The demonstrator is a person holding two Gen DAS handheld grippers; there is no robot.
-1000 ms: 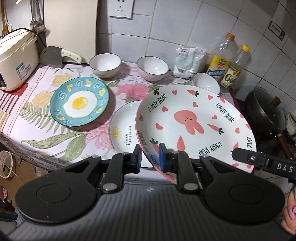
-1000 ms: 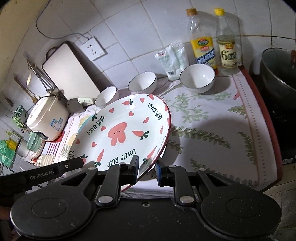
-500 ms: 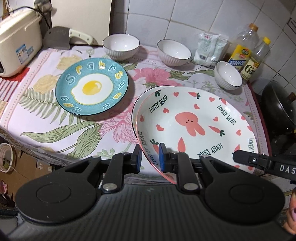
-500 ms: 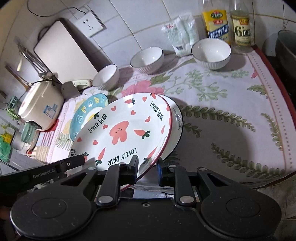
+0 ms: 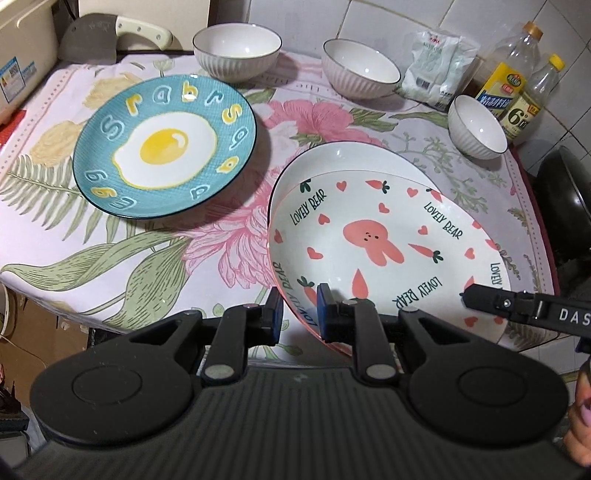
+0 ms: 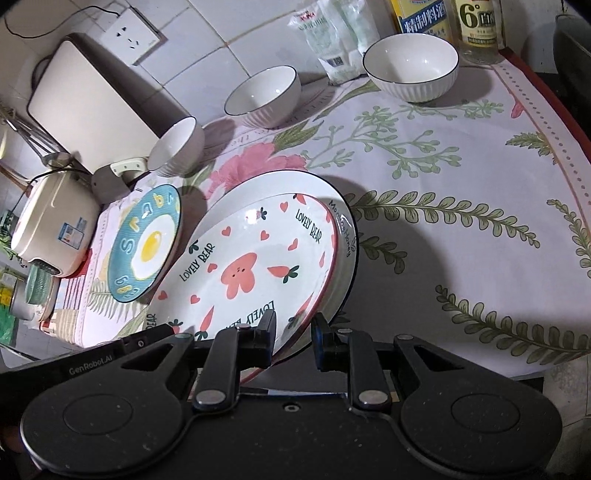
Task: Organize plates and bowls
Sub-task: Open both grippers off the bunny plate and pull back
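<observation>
We hold the bunny plate [image 5: 388, 243] by its near rim, left tool [image 5: 299, 314] and right tool [image 6: 293, 339] both pinching it, over the white plate [image 5: 354, 158]; egg plate [image 5: 164, 146] and three bowls [image 5: 236, 51] remain unstacked.

The plate with the pink rabbit [image 5: 373, 240] carries the words "LOVELY BEAR" several times around its rim, and the blue plate with the fried egg [image 5: 164, 146] has raised letters around the egg, among them what looks like "Egg". The smaller bottle [image 6: 478, 22] has a label with "6°". The left hand-held gripper [image 6: 118, 363] reads "GenRobot.AI", and the right hand-held gripper [image 5: 532, 308] shows "DAS".
</observation>
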